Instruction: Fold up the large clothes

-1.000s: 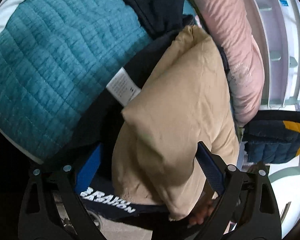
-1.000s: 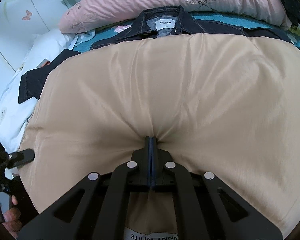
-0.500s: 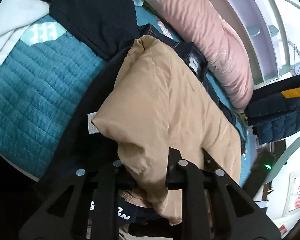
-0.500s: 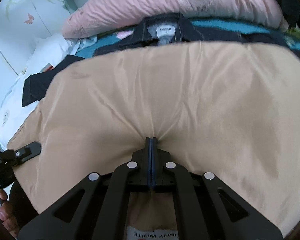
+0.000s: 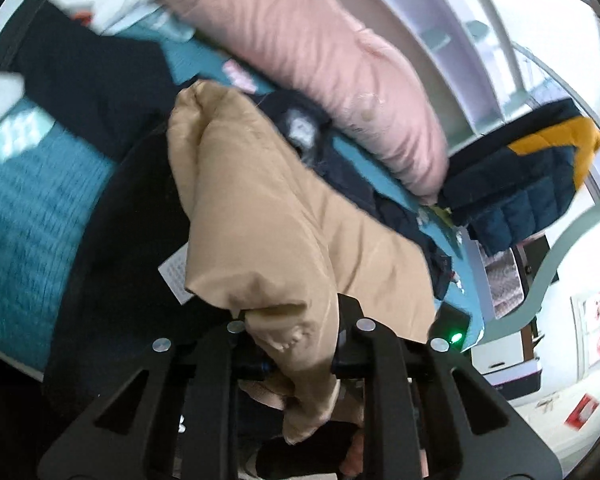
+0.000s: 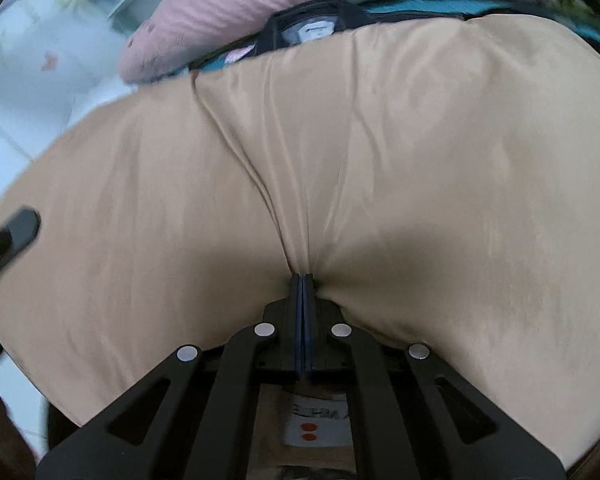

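A beige padded jacket (image 5: 260,216) with a black lining (image 5: 140,216) hangs lifted over the bed. My left gripper (image 5: 290,316) is shut on a beige cuffed end of it, which bulges out between the two fingers. In the right wrist view the beige jacket (image 6: 380,160) fills most of the picture, and my right gripper (image 6: 302,278) is shut on a pinched fold of it, with creases running up from the fingertips. The left gripper (image 6: 10,232) shows at the far left edge, against the jacket's side. A white label (image 6: 314,428) lies under the right gripper.
A teal quilted bedspread (image 5: 24,208) covers the bed. A pink pillow (image 5: 320,60) lies along its far side. A dark denim jacket (image 5: 300,128) and a black garment (image 5: 92,80) lie behind the beige one. A navy and yellow puffer jacket (image 5: 532,176) hangs at right.
The left gripper closed on the jacket's cuffed end, then rose and rolled, lifting it. The right gripper stayed shut on its fold, and a long crease formed in the beige fabric.
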Demonstrator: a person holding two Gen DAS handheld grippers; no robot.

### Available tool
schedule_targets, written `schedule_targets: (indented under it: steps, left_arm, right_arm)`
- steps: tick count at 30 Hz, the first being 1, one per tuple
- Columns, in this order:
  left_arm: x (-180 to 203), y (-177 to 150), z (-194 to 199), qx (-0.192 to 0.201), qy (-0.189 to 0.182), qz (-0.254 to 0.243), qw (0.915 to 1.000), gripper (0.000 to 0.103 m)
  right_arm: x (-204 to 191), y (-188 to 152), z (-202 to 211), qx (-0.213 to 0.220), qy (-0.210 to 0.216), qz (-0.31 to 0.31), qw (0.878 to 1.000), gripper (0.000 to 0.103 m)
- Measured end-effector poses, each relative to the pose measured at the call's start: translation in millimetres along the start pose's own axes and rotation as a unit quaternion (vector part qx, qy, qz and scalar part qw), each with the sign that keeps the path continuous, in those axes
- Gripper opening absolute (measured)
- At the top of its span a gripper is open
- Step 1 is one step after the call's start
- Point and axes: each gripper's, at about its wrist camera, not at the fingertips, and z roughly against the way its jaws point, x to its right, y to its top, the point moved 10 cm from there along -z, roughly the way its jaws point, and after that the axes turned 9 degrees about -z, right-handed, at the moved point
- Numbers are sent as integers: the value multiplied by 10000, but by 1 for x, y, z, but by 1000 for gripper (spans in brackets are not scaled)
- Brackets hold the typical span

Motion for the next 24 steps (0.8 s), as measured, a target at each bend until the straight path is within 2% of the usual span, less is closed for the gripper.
schedule_targets:
  steps: [2, 4, 7, 9, 10, 12, 16, 17, 20, 22, 23, 24]
  left_arm:
    - [10, 5, 1, 30, -18, -143, 9999, 18]
    - [17, 4, 2, 21, -23, -262, 9997, 18]
    - [29, 1, 3, 9, -100, -470, 9988, 18]
    - [35, -2, 0, -48, -111, -608, 9981, 18]
    - [37, -1, -1, -33, -127, -629, 9979, 18]
    - [40, 0, -5, -60, -174, -630, 9978, 18]
    - [52, 1, -14, -94, -152, -891, 9959, 18]
    - [57, 2, -14, -83, -206, -931, 9954, 18]
    - [65, 7, -13, -38, -366, -961, 9947, 18]
    - [73, 6, -13, -33, -313, -1138, 9930, 18]
    - [74, 5, -14, -44, -348, -1145, 9928, 18]
    - [77, 5, -15, -29, -405, -1125, 9928, 18]
  right_arm:
    - [-13, 30, 22, 424, 102, 72, 9990, 1]
    - [-20, 63, 19, 523, 93, 66, 9986, 1]
    - [-14, 107, -4, 518, 128, -229, 9983, 1]
    - [-6, 123, -29, 318, -66, -299, 9990, 1]
    - [1, 123, -52, -30, -163, -386, 9991, 1]
    - [19, 119, -79, -291, -259, -561, 9977, 0]
    - [15, 122, -86, -248, -522, -222, 9981, 0]
    - [11, 122, -79, -205, -474, -171, 9985, 0]
    - [1, 112, -29, 60, 65, -176, 9998, 3]
    - [8, 82, 4, 48, 232, -361, 9991, 3]
    - [8, 70, 9, -40, 397, -476, 9981, 3]
    - [9, 50, 8, -239, 369, -447, 9980, 2]
